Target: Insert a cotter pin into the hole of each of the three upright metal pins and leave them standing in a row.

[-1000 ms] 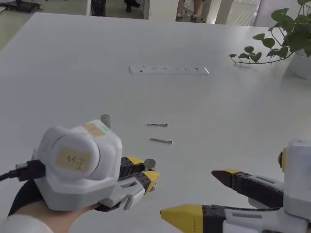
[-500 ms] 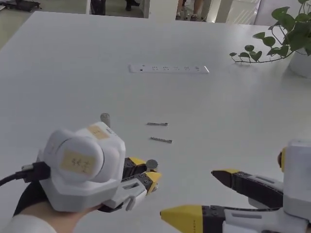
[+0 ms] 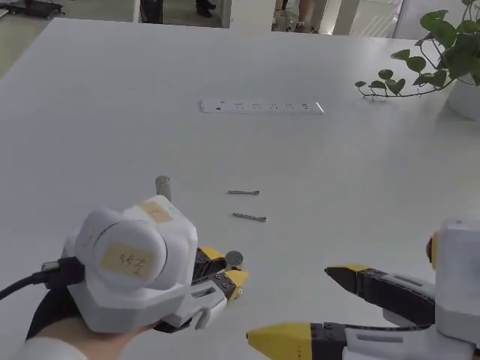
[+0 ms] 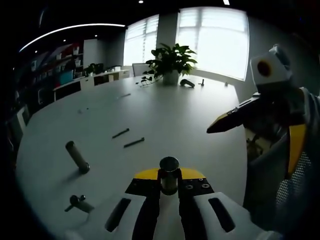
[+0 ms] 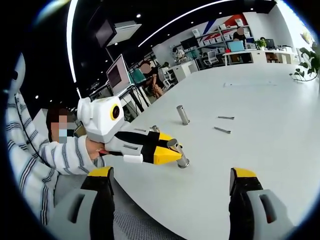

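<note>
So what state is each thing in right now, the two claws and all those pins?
left claw, shut on the held metal pin
held metal pin, upright, base on the table
second metal pin, standing free
nearer cotter pin, lying flat, loose
farther cotter pin, lying flat, loose
right claw, open, empty

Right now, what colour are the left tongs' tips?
Yellow; left tongs show best in the right gripper view.

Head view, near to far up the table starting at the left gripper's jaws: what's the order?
metal pin clamped in the left gripper → nearer cotter pin → farther cotter pin → power strip
</note>
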Tool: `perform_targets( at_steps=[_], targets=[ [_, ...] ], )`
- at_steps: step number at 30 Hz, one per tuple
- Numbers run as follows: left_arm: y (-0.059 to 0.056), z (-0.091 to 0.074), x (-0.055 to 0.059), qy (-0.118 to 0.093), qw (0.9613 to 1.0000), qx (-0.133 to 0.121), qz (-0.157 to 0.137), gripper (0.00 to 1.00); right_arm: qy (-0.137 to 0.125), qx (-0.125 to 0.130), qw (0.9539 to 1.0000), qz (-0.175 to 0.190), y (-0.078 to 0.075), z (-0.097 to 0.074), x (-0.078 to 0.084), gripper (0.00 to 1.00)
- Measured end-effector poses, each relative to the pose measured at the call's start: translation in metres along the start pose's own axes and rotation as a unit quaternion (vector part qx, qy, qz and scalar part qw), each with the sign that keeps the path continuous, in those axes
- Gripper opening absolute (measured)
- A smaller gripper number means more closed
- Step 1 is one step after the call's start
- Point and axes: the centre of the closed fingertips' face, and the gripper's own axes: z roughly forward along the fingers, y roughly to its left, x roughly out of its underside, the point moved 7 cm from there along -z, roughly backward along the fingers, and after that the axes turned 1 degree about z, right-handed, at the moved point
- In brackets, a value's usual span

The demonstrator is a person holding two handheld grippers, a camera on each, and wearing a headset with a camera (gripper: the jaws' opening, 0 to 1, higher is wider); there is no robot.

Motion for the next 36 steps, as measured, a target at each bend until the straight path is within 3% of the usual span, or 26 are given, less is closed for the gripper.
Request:
perform_targets(
  at_steps=[21,36],
  targets=[
    [-0.001,0.006,0.005,0.005,1.0000,-0.006,0.004,0.09,0.007,-0.004,1.0000,-0.004,0.001,0.001,0.003,0.94],
    [-0.002,0.011,0.007,0.008,0.9999,0.000,0.010,0.09,0.016,0.006,0.9998,0.000,-0.004,-0.002,0.006,0.93]
  ],
)
